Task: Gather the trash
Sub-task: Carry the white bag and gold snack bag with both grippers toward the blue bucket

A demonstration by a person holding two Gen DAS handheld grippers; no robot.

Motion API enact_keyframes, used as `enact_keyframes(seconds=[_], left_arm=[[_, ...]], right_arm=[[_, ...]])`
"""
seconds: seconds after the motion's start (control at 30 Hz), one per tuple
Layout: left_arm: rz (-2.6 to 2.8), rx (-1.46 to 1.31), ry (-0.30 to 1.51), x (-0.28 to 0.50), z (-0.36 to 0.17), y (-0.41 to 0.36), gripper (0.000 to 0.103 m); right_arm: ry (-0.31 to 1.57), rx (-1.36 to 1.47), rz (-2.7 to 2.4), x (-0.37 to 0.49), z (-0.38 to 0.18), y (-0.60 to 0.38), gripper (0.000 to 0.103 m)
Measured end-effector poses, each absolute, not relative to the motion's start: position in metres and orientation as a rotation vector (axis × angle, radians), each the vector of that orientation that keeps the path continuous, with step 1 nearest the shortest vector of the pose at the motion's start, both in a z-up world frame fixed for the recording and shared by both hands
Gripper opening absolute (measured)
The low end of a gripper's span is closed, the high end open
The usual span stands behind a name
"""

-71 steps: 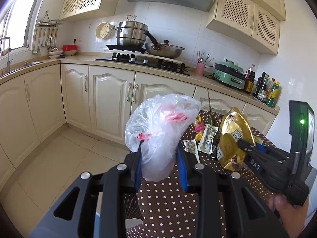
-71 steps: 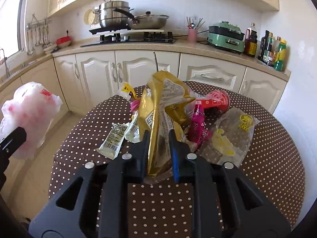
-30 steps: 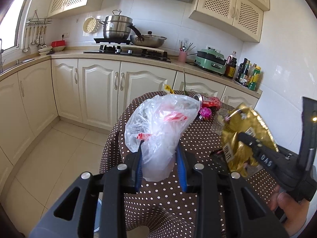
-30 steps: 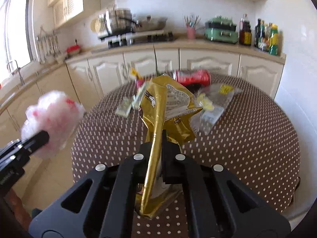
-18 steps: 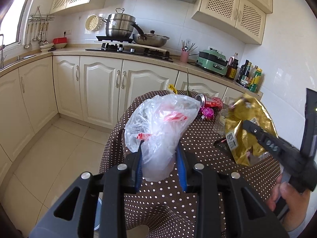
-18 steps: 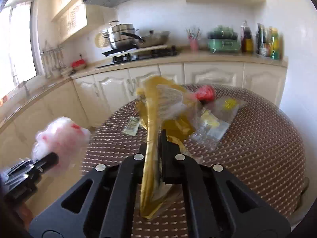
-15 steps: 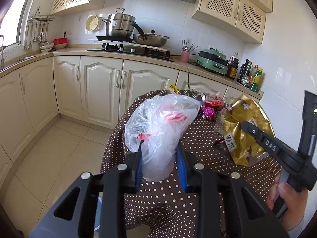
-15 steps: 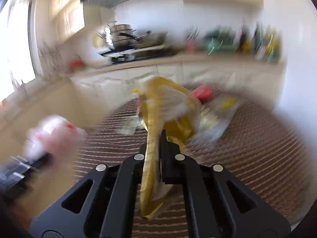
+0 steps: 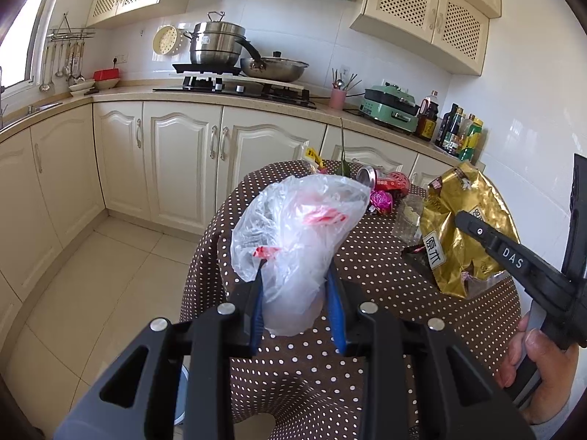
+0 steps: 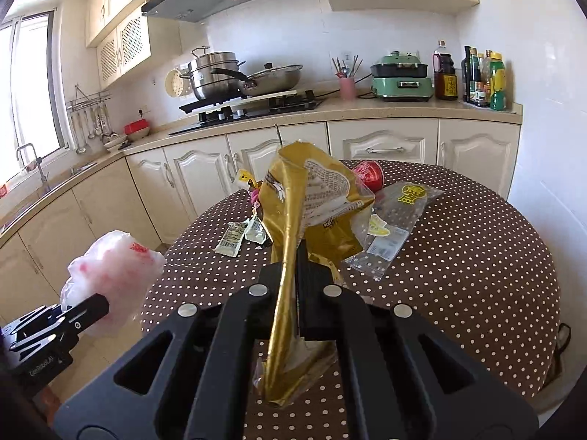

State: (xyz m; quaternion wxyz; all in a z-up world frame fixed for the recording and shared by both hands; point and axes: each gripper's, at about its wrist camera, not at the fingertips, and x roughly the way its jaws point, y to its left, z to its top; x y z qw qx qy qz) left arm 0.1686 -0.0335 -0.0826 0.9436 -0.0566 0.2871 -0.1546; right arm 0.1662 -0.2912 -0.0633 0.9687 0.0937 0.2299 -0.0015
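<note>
My left gripper [image 9: 296, 275] is shut on a clear plastic bag [image 9: 297, 231] with red print, held in the air off the left edge of the round table; the bag also shows in the right wrist view [image 10: 113, 275]. My right gripper [image 10: 293, 253] is shut on a gold snack bag [image 10: 312, 201], held above the table; it shows in the left wrist view [image 9: 462, 227] to the right of the plastic bag. Left on the table are a red can [image 10: 368, 174], a clear wrapper with yellow print [image 10: 396, 220], small sachets [image 10: 238, 234] and a pink wrapper [image 9: 381, 201].
The round table has a brown polka-dot cloth [image 10: 477, 275]. Cream cabinets [image 9: 183, 165] and a counter with hob, pots [image 9: 216, 47], a green cooker [image 10: 400, 77] and bottles [image 10: 484, 77] run behind it. Tiled floor [image 9: 91, 286] lies to the left.
My right gripper has lifted the gold bag off the table and pulled it back toward the near side. My left gripper still holds the plastic bag, drawn back from the table.
</note>
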Motion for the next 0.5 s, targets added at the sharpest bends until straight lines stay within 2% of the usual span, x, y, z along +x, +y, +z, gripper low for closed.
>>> enact_keyframes(seconds=[0.5], left_arm=[[-0.316, -0.135, 0.593, 0.170, -0.085, -0.024, 0.028]], right_arm=[[0.486, 0.154, 0.076, 0.172, -0.068, -0.251, 0.002]])
